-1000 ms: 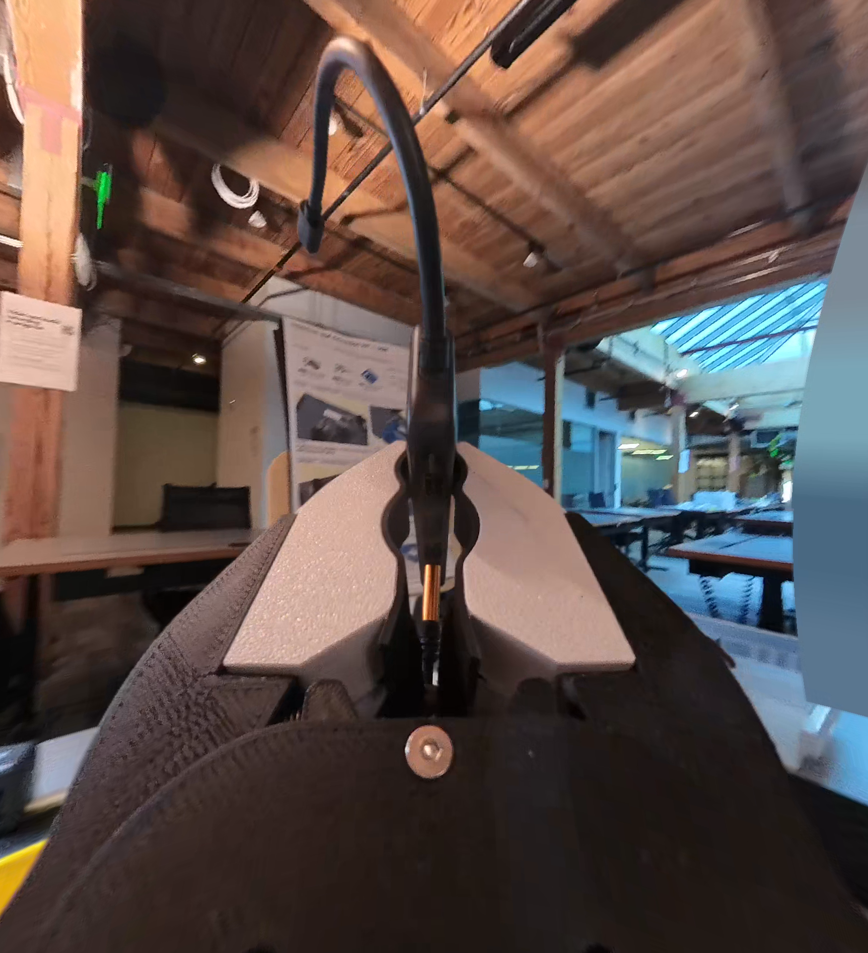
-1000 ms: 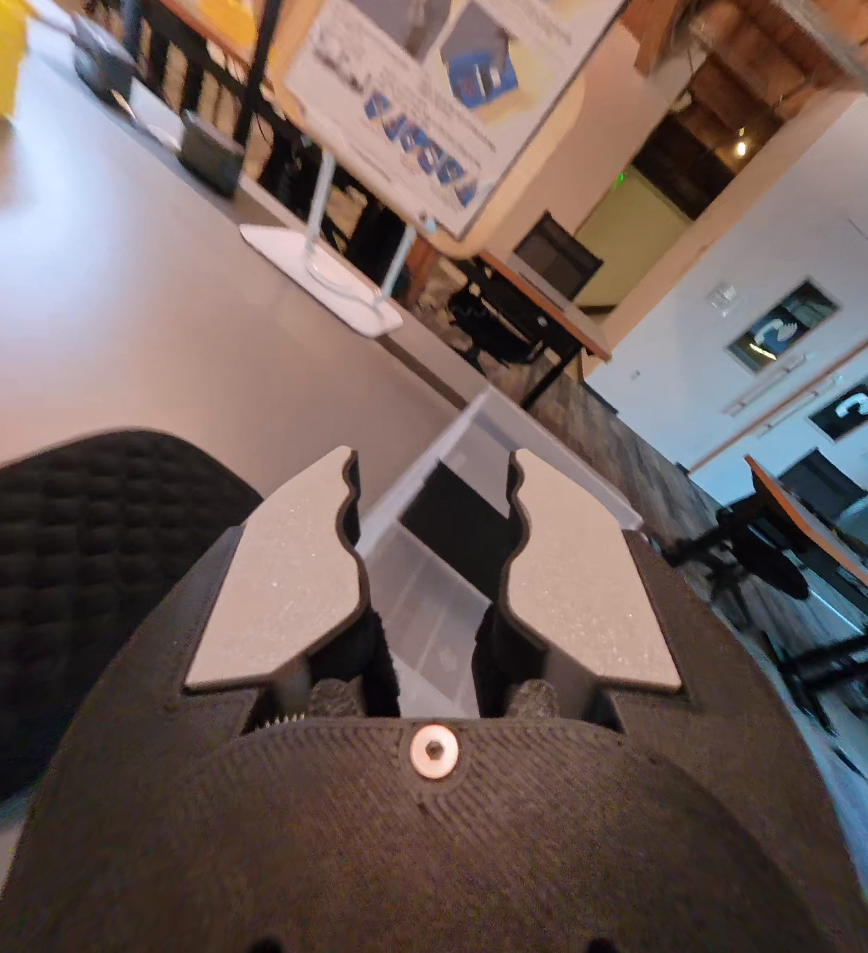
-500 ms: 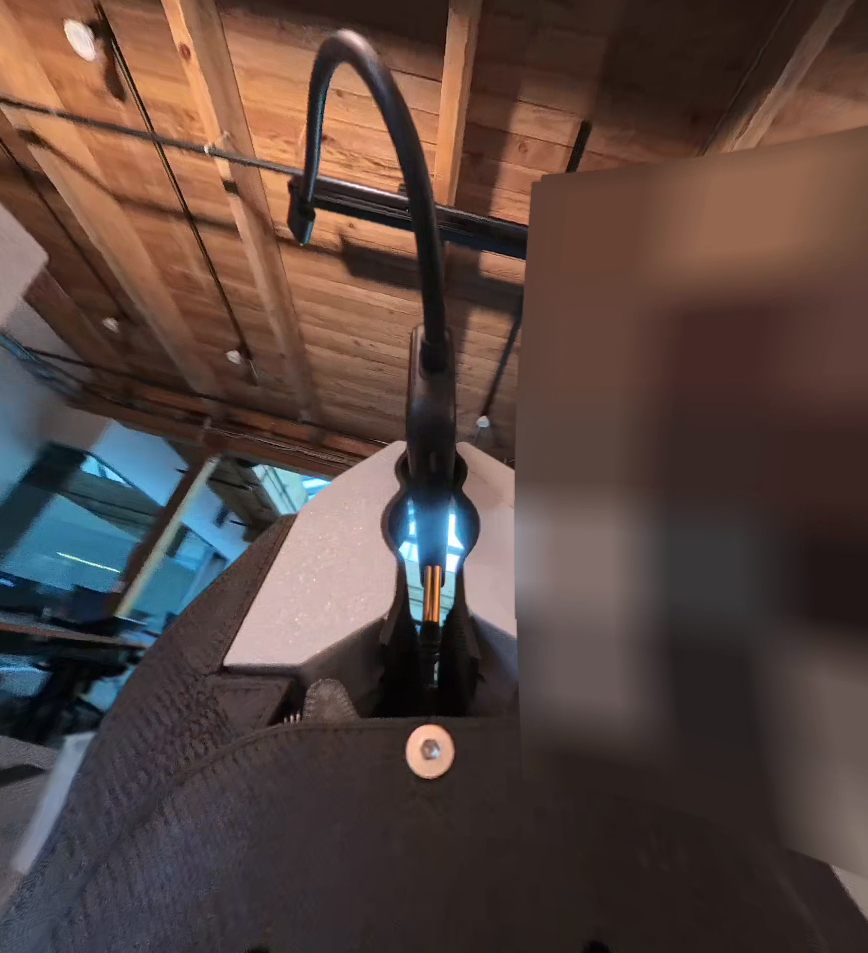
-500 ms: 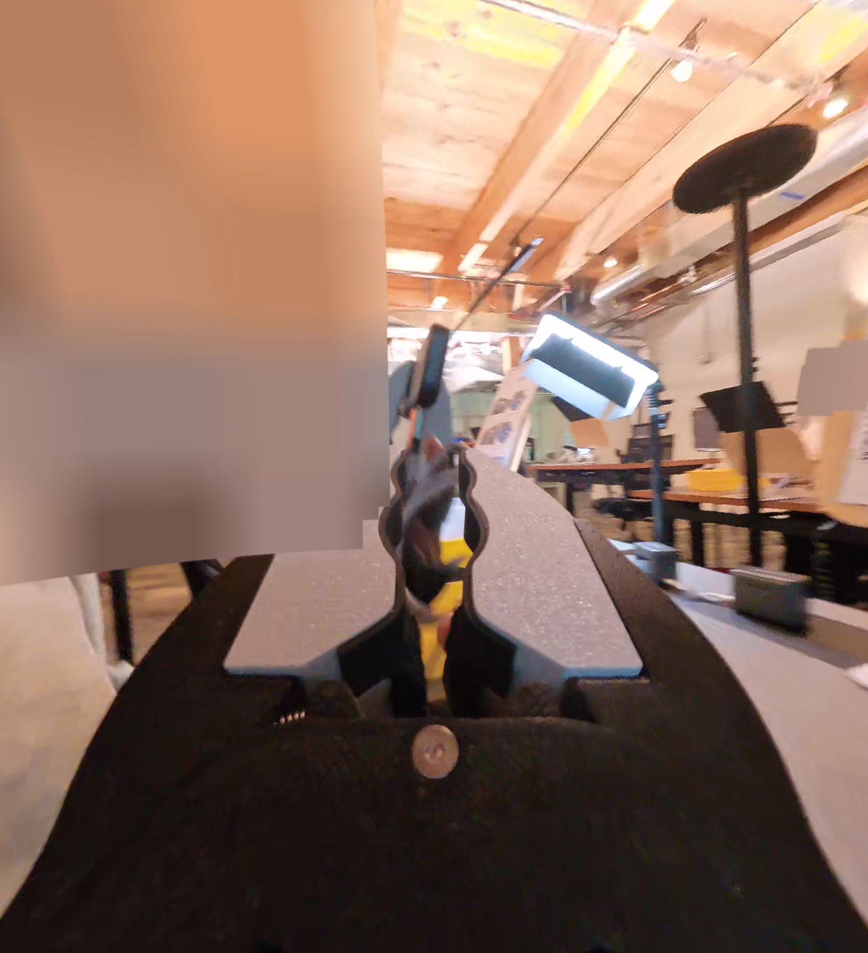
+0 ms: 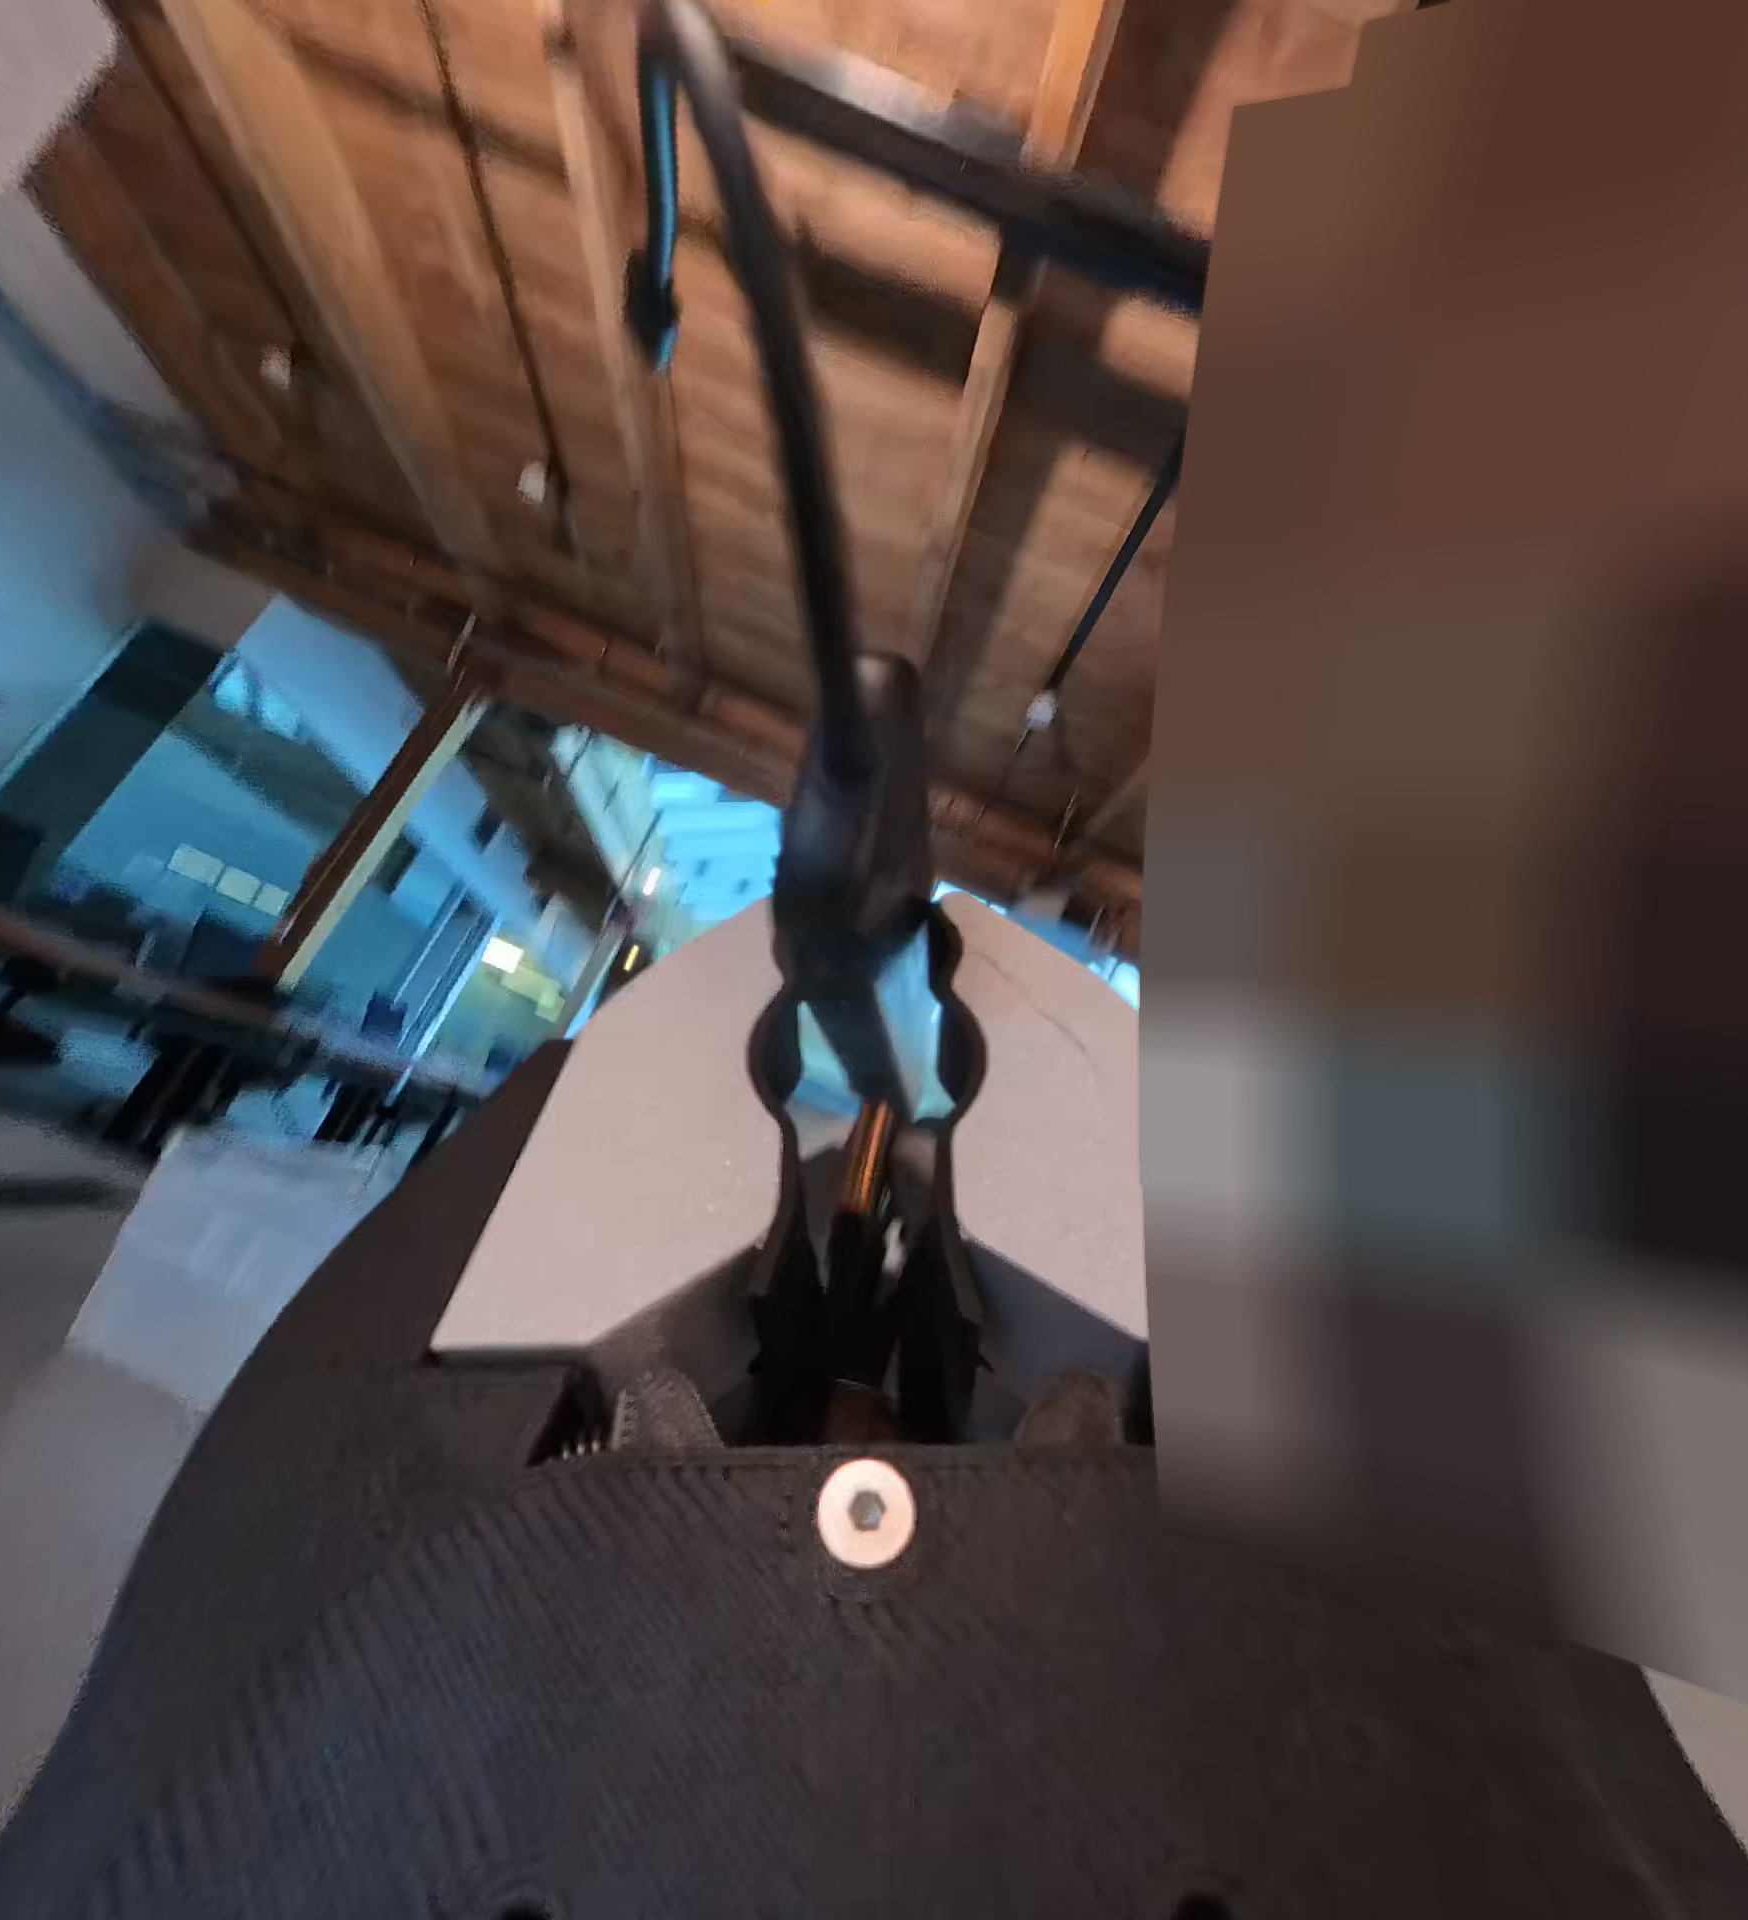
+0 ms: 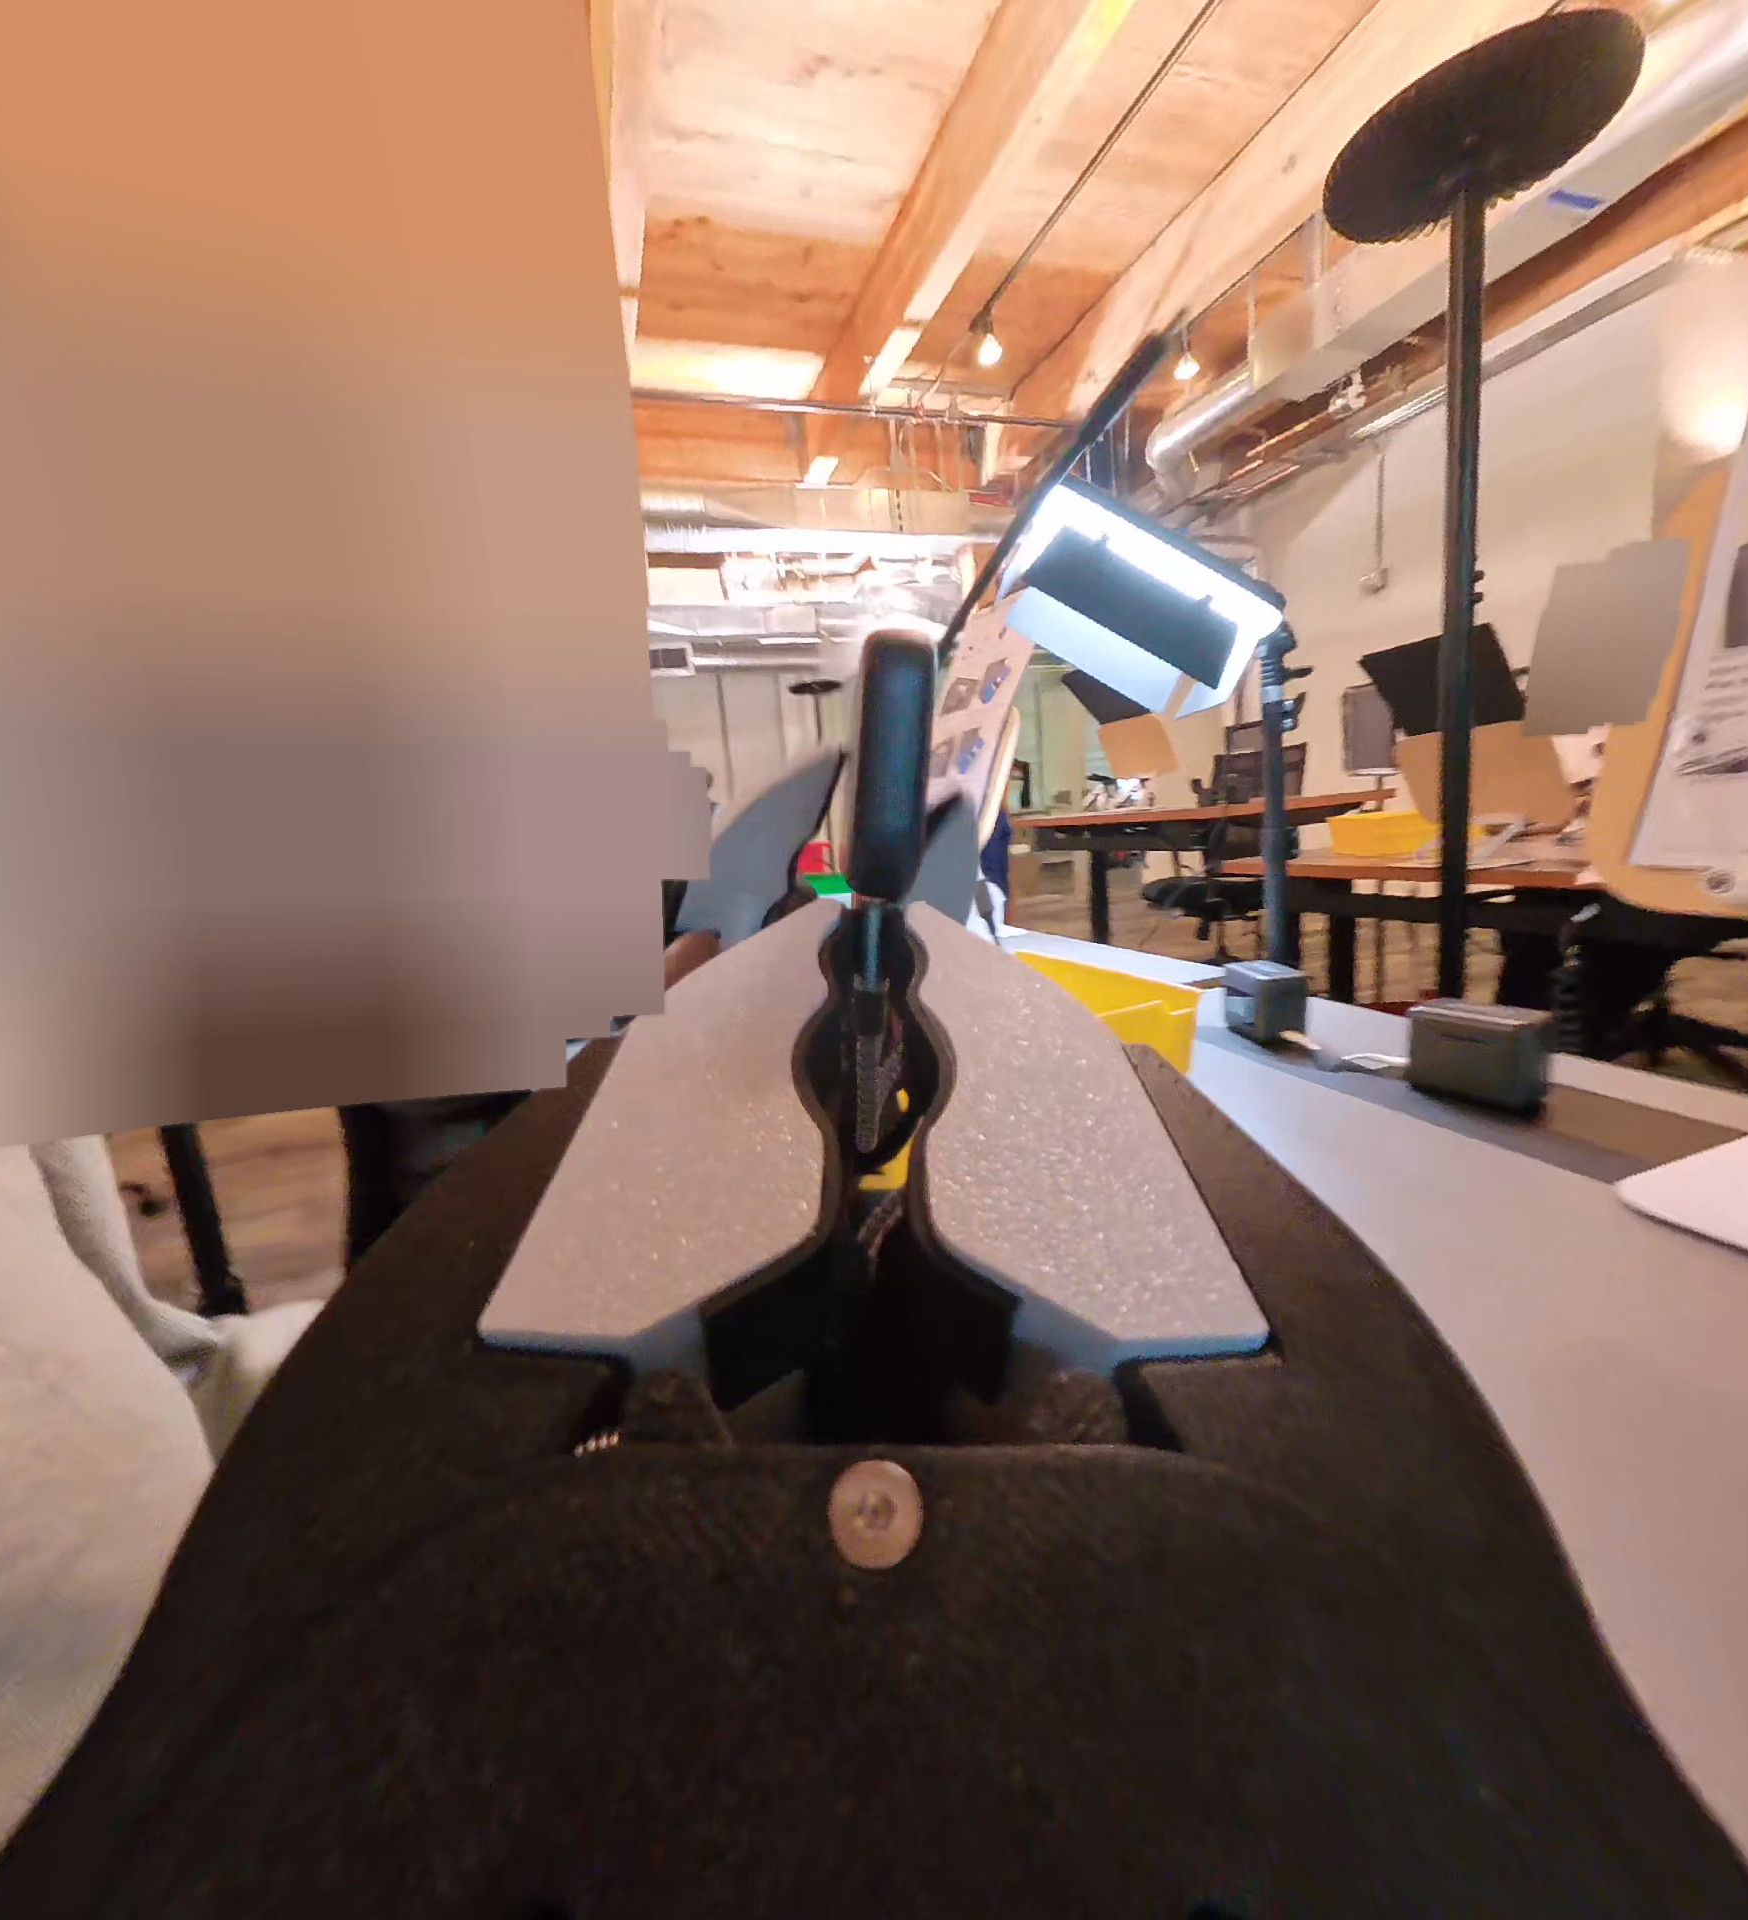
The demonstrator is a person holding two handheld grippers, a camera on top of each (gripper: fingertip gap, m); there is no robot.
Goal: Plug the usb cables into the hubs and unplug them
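Note:
My left gripper [image 5: 854,925] points up at the wooden ceiling and is shut on the plug [image 5: 849,831] of a black USB cable [image 5: 797,436]. The cable arcs upward and leans left. A gold metal connector [image 5: 870,1153] shows down between the fingers. My right gripper [image 6: 875,925] is level over the table edge, shut on a thin braided cable [image 6: 870,1070]. A black oblong hub body [image 6: 891,769] stands just past its tips. The left gripper's grey fingers [image 6: 766,842] show close behind the hub.
A grey table [image 6: 1472,1299] runs along the right. On it are a yellow bin [image 6: 1109,997], two small grey boxes [image 6: 1265,997] [image 6: 1472,1049] and a white stand base [image 6: 1743,1195]. A lamp panel [image 6: 1140,613] stands behind. A person's light sleeve [image 6: 18,1455] is at the left.
My right gripper swung up from the table, went from open to shut on the braided cable, with the hub at its tips. My left gripper tilted toward the ceiling; its cable now leans left.

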